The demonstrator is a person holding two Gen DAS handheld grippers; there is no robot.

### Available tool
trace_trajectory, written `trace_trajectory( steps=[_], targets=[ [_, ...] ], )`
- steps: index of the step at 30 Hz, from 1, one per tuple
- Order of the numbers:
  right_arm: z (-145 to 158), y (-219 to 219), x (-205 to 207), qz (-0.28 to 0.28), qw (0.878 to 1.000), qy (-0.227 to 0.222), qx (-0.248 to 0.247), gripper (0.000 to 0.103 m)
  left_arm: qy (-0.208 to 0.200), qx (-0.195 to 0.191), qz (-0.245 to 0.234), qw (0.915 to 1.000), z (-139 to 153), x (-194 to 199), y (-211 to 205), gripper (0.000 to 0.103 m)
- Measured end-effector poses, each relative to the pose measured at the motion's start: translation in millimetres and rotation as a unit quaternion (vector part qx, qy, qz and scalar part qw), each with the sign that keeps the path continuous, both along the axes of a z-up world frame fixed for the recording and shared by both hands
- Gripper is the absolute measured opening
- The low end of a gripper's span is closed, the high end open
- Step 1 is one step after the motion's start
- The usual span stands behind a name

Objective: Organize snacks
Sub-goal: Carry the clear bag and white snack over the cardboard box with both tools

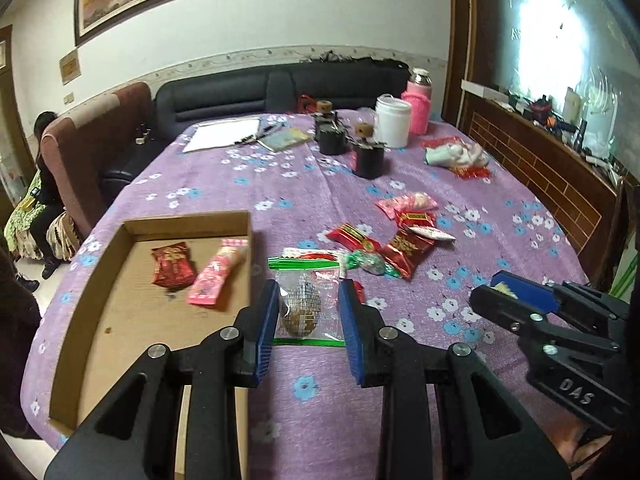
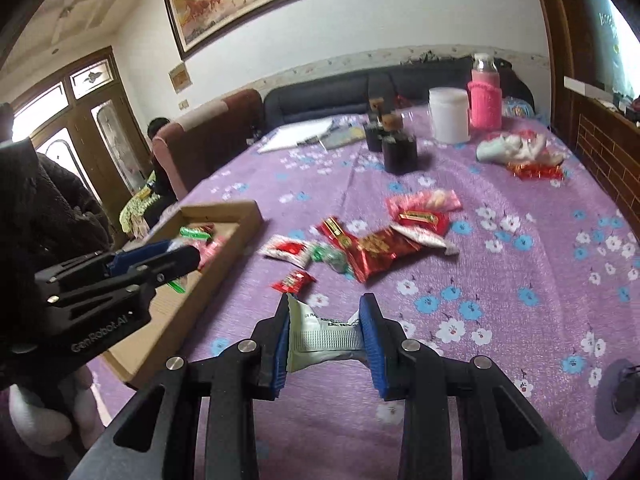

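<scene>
Left wrist view: left hand-held gripper [image 1: 308, 312] clamped on a clear green-edged snack packet [image 1: 307, 304], held above the purple flowered bench [image 1: 280, 184] just right of the cardboard tray [image 1: 80, 300], with a red packet [image 1: 172, 266] and a pink packet [image 1: 216, 276] lying inside the tray. Right wrist view: right hand-held gripper [image 2: 326, 338] clamped on a white snack packet [image 2: 320, 338], crumpled between the blue pads. Ahead of both, loose on the bench: pile of red snack packets [image 2: 380, 240].
</scene>
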State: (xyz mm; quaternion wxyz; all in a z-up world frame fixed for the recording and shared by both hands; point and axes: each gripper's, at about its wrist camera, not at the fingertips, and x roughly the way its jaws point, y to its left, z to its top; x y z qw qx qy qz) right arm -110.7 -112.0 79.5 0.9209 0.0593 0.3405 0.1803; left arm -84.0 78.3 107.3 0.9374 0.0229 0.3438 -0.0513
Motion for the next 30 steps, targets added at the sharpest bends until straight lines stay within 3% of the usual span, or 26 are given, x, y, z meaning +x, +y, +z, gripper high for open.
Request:
trace_trajectory(
  steps=[14, 22, 30],
  targets=[
    [39, 77, 10, 0.064, 0.998, -0.023, -0.006, 0.033, -0.013, 0.011, 0.075, 0.997, 6, 10, 79, 0.028],
    [27, 139, 45, 0.109, 0.994, 0.001, -0.004, 0.033, 0.015, 0.013, 0.121, 0.9924, -14, 40, 133, 0.028],
    [-6, 188, 80, 0.136, 0.99, 0.047, -0.005, 0.032, 0.077, -0.022, 0.161, 0.9837, -48, 79, 189, 0.028]
  ],
)
